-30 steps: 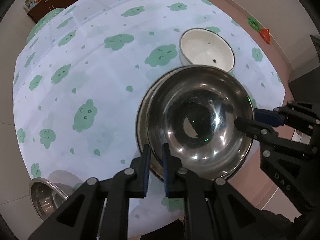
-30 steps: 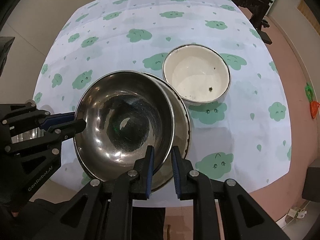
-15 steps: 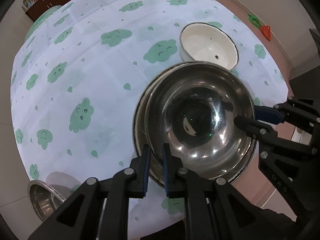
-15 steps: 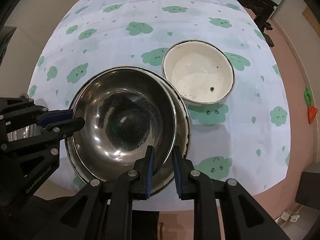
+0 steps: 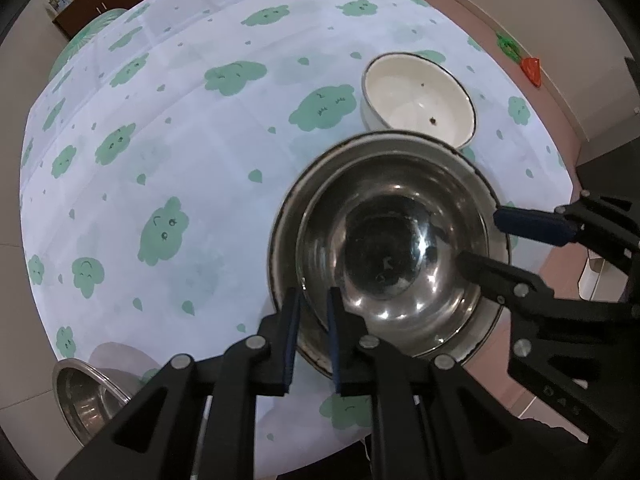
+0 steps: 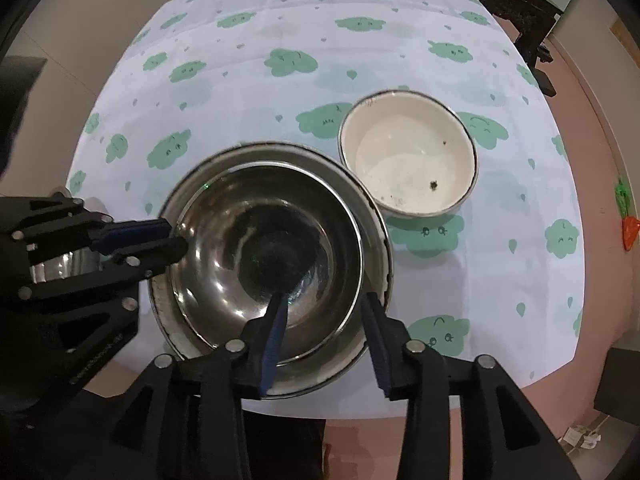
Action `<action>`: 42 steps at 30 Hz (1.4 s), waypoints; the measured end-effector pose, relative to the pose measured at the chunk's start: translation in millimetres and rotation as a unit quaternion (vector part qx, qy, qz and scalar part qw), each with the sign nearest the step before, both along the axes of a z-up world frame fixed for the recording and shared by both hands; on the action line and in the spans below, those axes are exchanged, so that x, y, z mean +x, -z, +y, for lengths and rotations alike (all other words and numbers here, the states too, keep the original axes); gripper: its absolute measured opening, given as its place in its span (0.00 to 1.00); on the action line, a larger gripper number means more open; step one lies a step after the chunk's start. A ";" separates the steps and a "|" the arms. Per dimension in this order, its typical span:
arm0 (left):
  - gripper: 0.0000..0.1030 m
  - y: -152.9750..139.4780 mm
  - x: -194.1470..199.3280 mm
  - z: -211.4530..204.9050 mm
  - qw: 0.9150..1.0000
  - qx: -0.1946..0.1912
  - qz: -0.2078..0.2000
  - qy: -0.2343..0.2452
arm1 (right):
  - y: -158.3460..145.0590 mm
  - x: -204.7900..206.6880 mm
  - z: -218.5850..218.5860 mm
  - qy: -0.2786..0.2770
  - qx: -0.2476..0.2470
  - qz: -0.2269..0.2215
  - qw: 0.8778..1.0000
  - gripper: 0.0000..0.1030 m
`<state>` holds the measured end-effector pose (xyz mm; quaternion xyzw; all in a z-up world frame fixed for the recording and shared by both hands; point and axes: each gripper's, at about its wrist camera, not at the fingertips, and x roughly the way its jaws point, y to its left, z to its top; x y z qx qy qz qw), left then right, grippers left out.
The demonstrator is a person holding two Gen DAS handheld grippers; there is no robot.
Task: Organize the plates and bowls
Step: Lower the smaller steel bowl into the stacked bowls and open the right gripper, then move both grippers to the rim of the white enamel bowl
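Observation:
A steel bowl (image 5: 392, 256) (image 6: 268, 256) sits nested inside a larger steel bowl (image 5: 286, 240) (image 6: 376, 240) near the table's front edge. My left gripper (image 5: 314, 300) (image 6: 176, 236) is shut on the inner bowl's rim. My right gripper (image 6: 324, 304) (image 5: 476, 236) is open, its fingers astride the inner bowl's near rim. A cream enamel bowl (image 5: 418, 100) (image 6: 408, 156) stands just behind the stack, touching or nearly touching it.
A third steel bowl (image 5: 86, 388) sits at the table's front left corner, also glimpsed behind the left gripper (image 6: 60, 266). The round table wears a white cloth with green clouds (image 5: 200, 160). A dark cabinet (image 6: 520, 4) stands beyond the table.
The inner bowl has come down from a tilt and now sits level in the larger bowl. My right gripper has opened and let go of its rim. The left stays shut.

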<state>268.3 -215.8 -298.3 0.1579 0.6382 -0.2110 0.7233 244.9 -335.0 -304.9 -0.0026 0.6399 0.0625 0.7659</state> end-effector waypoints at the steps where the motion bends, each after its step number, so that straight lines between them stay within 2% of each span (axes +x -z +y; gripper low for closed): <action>1: 0.11 -0.6 -0.2 0.4 1.000 -0.001 0.000 -0.001 | -1.9 0.0 0.9 -0.001 0.000 -0.003 1.000 0.41; 5: 0.11 -5.8 -0.1 3.0 1.000 -0.005 -0.005 -0.005 | -7.6 0.0 1.9 -0.003 0.002 -0.009 1.000 0.41; 11: 0.17 -19.0 8.2 8.6 0.999 -0.018 -0.019 -0.021 | -17.7 -0.3 -4.9 0.012 0.015 -0.024 1.000 0.41; 15: 0.28 -25.2 15.3 7.4 0.999 -0.022 -0.029 -0.028 | -25.9 -0.2 -13.0 0.028 0.026 -0.043 0.998 0.41; 21: 0.36 -33.9 27.2 -0.2 0.998 -0.029 -0.042 -0.028 | -33.5 3.0 -32.2 0.059 0.032 -0.065 0.996 0.41; 34: 0.37 -34.8 51.7 -35.9 0.998 -0.025 -0.048 -0.014 | -24.6 13.2 -69.3 0.085 0.030 -0.065 0.994 0.41; 42: 0.37 -24.7 68.9 -60.9 0.999 -0.018 -0.044 -0.009 | -13.2 28.4 -90.9 0.095 0.032 -0.060 0.993 0.41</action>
